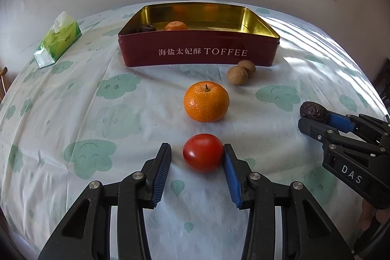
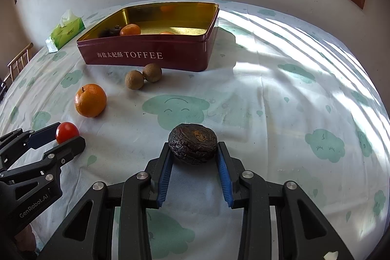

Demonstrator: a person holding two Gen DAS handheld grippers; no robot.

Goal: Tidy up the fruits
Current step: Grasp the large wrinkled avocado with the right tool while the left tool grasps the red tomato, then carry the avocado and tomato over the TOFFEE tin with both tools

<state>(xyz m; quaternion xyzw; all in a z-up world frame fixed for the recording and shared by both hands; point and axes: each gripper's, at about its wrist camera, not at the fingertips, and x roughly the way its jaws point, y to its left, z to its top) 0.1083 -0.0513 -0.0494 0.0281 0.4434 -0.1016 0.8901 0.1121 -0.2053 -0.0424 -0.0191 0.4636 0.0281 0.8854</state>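
Right tongs (image 2: 193, 150) clamp a dark wrinkled round dried fruit (image 2: 192, 143) over the cloud-print cloth worktop (image 2: 268, 94). Left tongs (image 2: 63, 138) at the small red tomato (image 2: 67, 132). Orange mandarin (image 2: 90, 100), two brown longans (image 2: 143, 76), red TOFFEE tin (image 2: 151, 52) beyond.

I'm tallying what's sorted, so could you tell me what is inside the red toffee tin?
Inside the toffee tin: a dark wrinkled fruit, one orange, and a second orange's top. The near wall hides the floor behind it.

tin (image 1: 198, 50) behind longans (image 1: 241, 72) | orange (image 1: 206, 101) behind tomato (image 1: 203, 152) | tissue pack (image 1: 58, 39) left of tin
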